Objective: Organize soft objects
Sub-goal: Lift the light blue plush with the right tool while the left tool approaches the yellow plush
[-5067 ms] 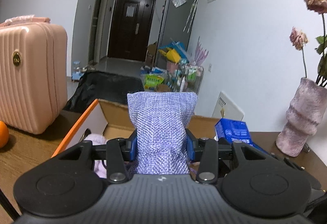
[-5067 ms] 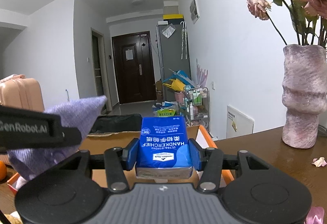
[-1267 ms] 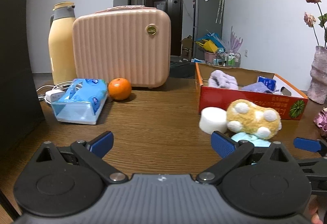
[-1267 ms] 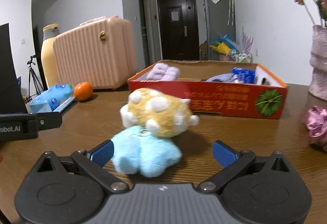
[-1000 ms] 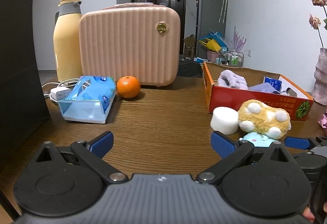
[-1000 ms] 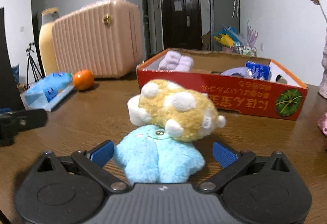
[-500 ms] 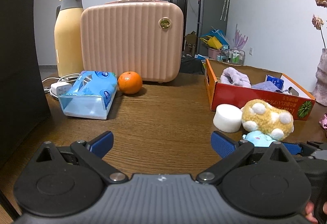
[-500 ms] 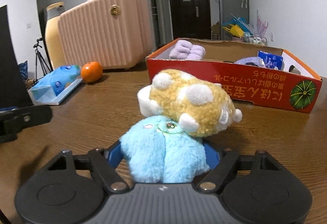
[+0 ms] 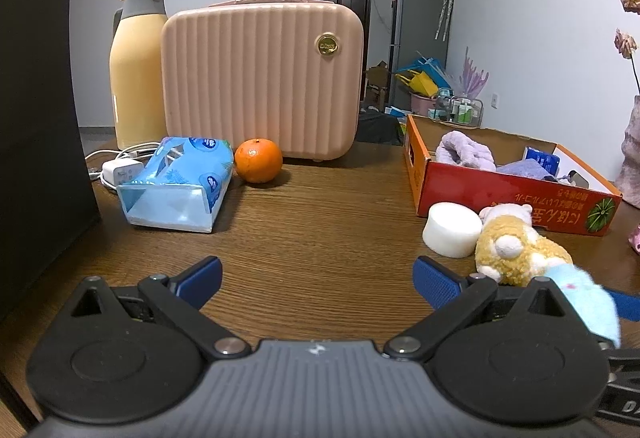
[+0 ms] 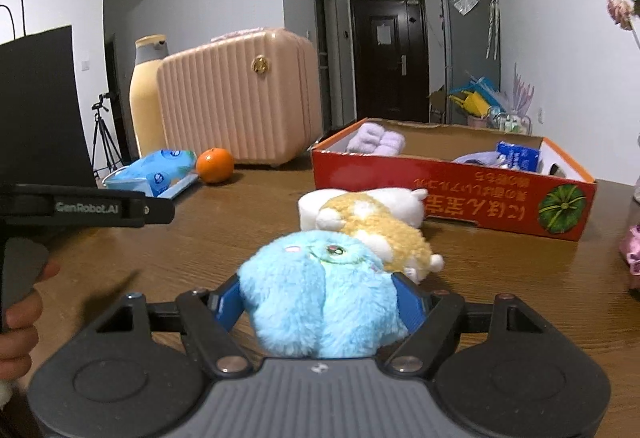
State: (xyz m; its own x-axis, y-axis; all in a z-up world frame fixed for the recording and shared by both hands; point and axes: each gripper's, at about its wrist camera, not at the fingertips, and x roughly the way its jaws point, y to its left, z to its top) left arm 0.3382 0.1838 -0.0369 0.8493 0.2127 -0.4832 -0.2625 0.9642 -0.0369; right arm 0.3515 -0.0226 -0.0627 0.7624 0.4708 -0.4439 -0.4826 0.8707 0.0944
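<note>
My right gripper [image 10: 319, 300] is shut on a fluffy light blue plush toy [image 10: 320, 294] and holds it just above the table; the toy also shows in the left wrist view [image 9: 588, 298]. A tan and white plush [image 10: 376, 228] lies tipped over behind it, next to a white roll [image 9: 452, 230]. The red cardboard box [image 10: 452, 190] beyond holds a lilac towel [image 10: 376, 140], a purple pouch [image 9: 520, 170] and a blue handkerchief pack [image 10: 518, 155]. My left gripper [image 9: 318, 276] is open and empty over the bare wooden table.
A pink ribbed case [image 9: 262, 78], a yellow thermos [image 9: 138, 66], an orange [image 9: 258, 160], a blue tissue pack [image 9: 180, 182] and a white charger [image 9: 120, 172] stand at the left back. A black bag [image 9: 36, 98] is at far left, a pink vase [image 9: 632, 158] at far right.
My right gripper has closed on the blue plush and lifted it. The tan plush that lay on top has rolled off onto its side. The left gripper stays open.
</note>
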